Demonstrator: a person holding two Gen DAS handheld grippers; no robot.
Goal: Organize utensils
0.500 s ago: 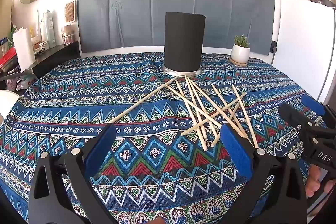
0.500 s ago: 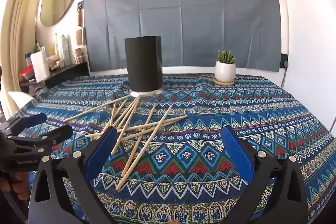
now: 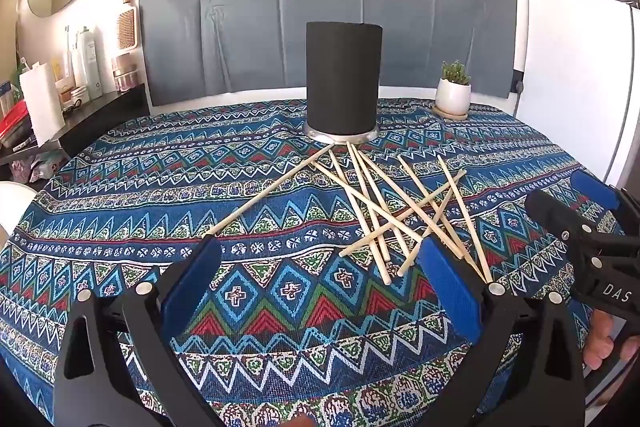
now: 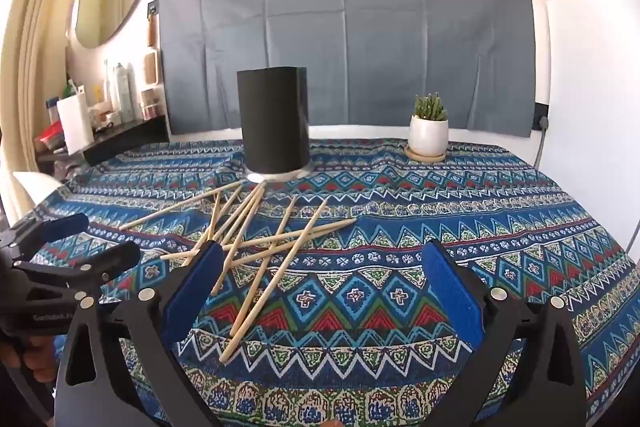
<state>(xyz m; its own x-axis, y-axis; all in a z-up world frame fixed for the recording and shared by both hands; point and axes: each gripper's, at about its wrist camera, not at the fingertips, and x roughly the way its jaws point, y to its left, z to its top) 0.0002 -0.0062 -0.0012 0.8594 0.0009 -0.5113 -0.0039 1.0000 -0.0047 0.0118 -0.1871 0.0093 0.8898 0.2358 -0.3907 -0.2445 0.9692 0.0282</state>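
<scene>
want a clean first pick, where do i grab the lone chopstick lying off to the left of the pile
Grip the lone chopstick mid-length, coming from above with the left gripper, fingers straddling its diagonal. Its near half lies flat and apart on the tablecloth; the far end meets the pile.

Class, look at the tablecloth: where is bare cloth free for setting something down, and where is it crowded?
Free: the cloth right of the chopsticks, in front of the potted succulent, and the cloth left of the black holder, towards the side shelf. Crowded: just in front of the holder, where the chopsticks lie crossed in a heap.
</scene>
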